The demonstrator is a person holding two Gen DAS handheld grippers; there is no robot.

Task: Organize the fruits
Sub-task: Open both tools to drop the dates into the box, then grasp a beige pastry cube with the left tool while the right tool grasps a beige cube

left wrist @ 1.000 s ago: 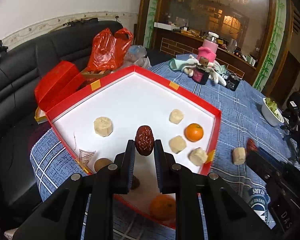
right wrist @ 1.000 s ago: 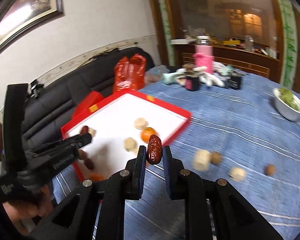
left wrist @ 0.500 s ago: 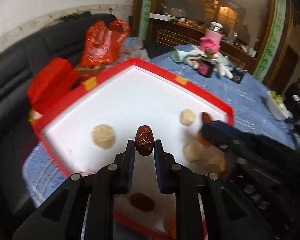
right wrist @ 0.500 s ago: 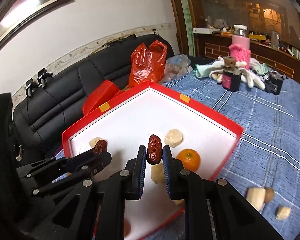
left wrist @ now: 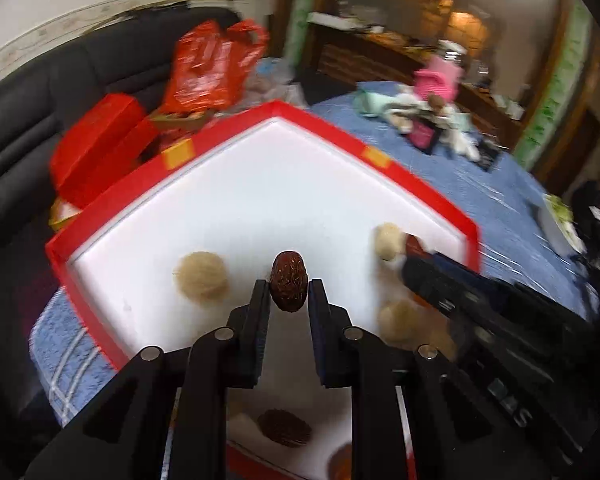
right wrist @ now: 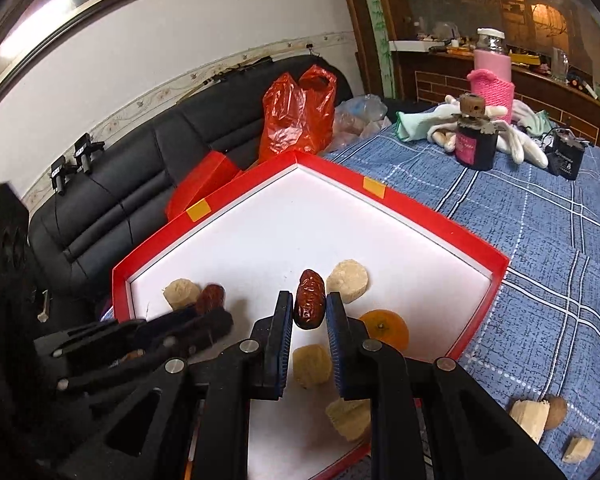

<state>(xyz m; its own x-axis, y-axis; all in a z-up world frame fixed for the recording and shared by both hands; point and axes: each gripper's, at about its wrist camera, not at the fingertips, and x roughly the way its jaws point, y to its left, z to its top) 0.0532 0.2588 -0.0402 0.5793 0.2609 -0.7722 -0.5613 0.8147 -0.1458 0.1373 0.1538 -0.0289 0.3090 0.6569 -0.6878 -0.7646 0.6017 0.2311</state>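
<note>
Now both grippers hang over the red tray (right wrist: 440,224) with its white floor, which sits on the blue checked tablecloth (right wrist: 540,240). The left gripper (left wrist: 289,292) has a dark red date (left wrist: 289,286) between its tips, and its jaws are opening; in the blurred left wrist view thin gaps show on both sides of the fruit, so the pads no longer seem to press on it. Just left of that date a pale round slice (left wrist: 201,282) lies on the tray floor, and another dark date (left wrist: 285,427) rests lower down, under the fingers. The right gripper (right wrist: 309,310) is clamped on a second date (right wrist: 309,305), held upright over the tray. Beside its tips lies a pale slice (right wrist: 348,281), an orange (right wrist: 385,329) sits to the right, and more pale pieces lie below. Out on the cloth, at the right edge, a few pale chunks (right wrist: 530,418) and a brown nut (right wrist: 555,412) are off the tray. Behind it, a red plastic bag (right wrist: 298,116) leans on the black sofa (right wrist: 120,184).
</note>
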